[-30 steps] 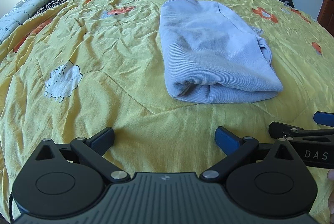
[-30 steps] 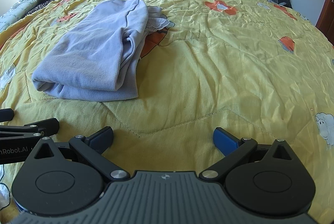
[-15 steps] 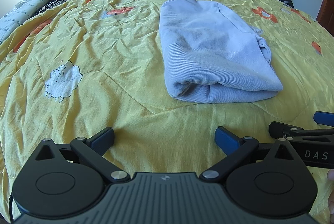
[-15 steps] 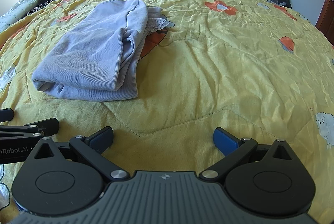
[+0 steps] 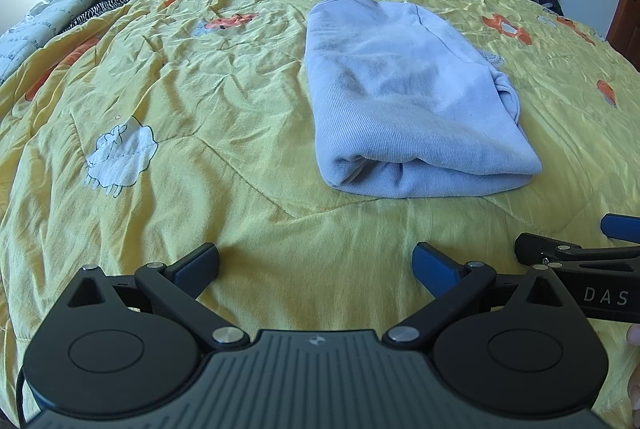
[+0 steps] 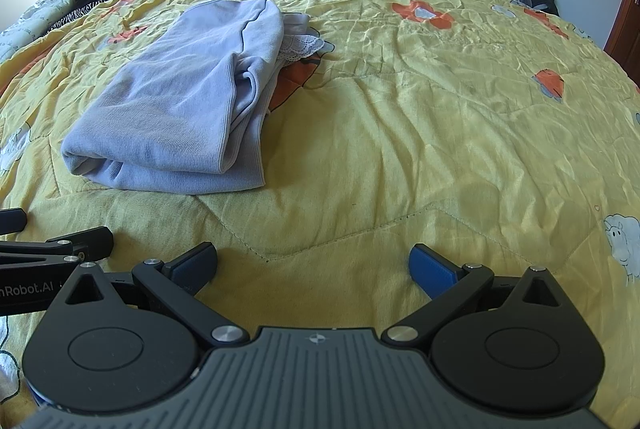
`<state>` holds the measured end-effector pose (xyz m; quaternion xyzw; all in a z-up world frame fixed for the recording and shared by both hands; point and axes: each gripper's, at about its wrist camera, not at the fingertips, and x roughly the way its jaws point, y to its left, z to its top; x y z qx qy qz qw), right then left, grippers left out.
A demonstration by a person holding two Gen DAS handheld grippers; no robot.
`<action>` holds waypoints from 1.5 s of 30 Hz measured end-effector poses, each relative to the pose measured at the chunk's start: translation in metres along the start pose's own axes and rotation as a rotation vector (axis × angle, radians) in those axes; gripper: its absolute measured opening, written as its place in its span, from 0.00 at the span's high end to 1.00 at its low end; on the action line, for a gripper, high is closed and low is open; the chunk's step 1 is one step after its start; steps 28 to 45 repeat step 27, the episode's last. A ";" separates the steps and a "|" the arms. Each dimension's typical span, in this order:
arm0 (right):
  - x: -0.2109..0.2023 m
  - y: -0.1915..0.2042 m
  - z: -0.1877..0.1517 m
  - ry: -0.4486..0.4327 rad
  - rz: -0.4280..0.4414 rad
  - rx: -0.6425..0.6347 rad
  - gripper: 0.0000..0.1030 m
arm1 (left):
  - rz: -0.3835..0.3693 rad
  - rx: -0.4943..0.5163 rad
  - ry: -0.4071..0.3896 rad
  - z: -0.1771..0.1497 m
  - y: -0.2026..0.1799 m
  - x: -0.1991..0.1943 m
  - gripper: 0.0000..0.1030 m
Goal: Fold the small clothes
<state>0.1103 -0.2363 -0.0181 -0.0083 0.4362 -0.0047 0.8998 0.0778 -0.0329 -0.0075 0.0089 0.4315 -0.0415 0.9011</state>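
Two black grippers, left (image 5: 316, 263) and right (image 6: 312, 261), jaws spread wide and empty over yellow quilted bedspread (image 5: 200, 109), well short of folded pale-lavender ribbed knit garment (image 5: 404, 97) lying far-centre; loose lace-trimmed edge (image 6: 300, 43) likely spilling open under careless lifting.

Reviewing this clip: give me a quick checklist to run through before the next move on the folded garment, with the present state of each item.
1. Left tool open, empty: ok.
2. Right tool open, empty: ok.
3. Both tools apart from the folded pale lavender knit garment: ok.
4. Garment lies flat on the yellow quilted bedspread: ok.
5. Fold tidy: not ok; white lace trim pokes out at the right side.
6. Layers beneath aligned: cannot tell.
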 end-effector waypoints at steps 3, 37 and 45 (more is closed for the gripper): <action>0.000 0.000 0.000 0.000 0.000 0.000 0.00 | 0.002 -0.001 0.001 0.001 0.000 0.000 0.00; -0.001 0.001 -0.001 0.000 0.001 0.001 0.00 | 0.017 -0.015 0.016 0.005 0.000 0.001 0.00; -0.001 0.001 -0.001 0.000 0.001 0.001 0.00 | 0.017 -0.015 0.016 0.005 0.000 0.001 0.00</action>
